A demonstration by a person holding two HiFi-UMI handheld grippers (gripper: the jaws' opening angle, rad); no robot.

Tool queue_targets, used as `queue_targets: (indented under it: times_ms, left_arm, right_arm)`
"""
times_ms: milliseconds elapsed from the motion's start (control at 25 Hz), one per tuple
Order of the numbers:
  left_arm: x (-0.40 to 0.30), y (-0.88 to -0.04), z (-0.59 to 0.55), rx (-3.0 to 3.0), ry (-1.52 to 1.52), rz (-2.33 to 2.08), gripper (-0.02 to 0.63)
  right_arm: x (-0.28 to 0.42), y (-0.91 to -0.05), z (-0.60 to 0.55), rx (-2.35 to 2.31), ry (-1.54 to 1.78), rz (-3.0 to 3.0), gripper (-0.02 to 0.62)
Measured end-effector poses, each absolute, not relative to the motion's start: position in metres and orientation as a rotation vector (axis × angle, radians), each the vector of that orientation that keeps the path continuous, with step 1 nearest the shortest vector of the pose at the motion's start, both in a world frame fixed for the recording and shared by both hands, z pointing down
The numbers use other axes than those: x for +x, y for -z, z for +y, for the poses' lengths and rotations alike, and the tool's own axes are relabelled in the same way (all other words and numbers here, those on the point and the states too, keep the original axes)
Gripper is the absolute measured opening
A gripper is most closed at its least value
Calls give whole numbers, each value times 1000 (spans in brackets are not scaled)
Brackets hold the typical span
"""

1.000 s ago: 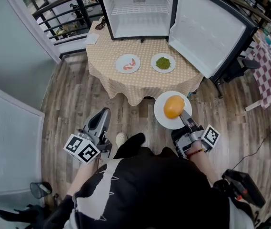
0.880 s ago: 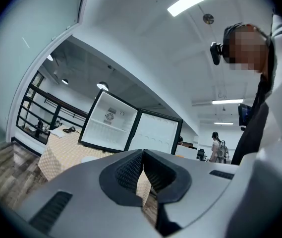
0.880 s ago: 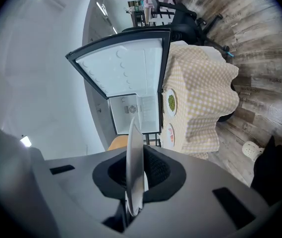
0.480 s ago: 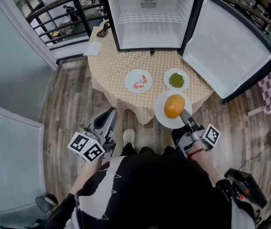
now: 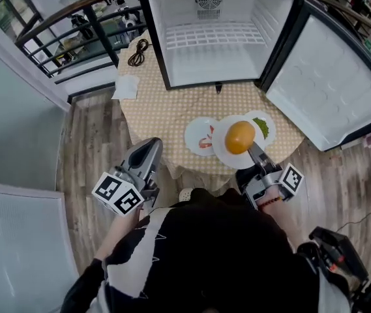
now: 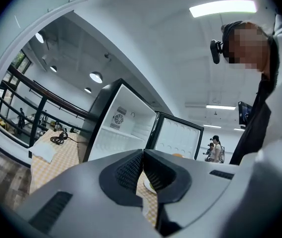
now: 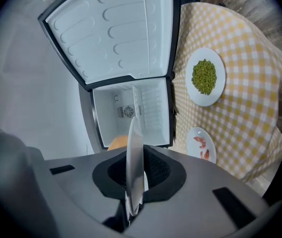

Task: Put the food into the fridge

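The left gripper [image 5: 150, 146] hangs over the wood floor [image 5: 94, 135] at the near-left edge of the table [image 5: 165, 109], its jaws pressed together with nothing between them. On the table's yellow checked cloth lie a black cable [image 5: 137, 49] and a white napkin [image 5: 127, 87]. The fridge [image 5: 214, 51] stands open at the back. A plate of shrimp [image 5: 200, 137] sits near the front edge, partly covered by the white plate [image 5: 225, 150] carrying a round orange food [image 5: 240, 137]. The right gripper [image 5: 253, 150] pinches this plate's rim, holding it above the table. A plate of green peas [image 5: 264, 126] peeks out just right of it, and the fridge door [image 5: 332, 90] is swung wide at far right
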State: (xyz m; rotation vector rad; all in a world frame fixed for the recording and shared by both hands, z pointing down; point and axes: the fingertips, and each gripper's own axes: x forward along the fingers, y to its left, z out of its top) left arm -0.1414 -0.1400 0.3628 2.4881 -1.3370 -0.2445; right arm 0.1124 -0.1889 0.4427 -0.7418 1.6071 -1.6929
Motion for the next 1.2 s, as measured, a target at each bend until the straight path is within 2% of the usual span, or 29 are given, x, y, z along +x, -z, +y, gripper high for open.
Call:
queue_targets:
  times_ms: [480,760,1200]
  left_arm:
    - [-184,-375,-206,2541,232,-1196,17]
    - [-190,-401,-220,2527,98,-1114,17]
    - [-186,-412,-239,2534,99,-1090,17]
  right_arm:
    - [64,-436,-232,-817,1631,1585,25]
    - [48,-439,-247,-836,1638,1585,25]
    - [34,-449,-285,-894,1631,1588,25]
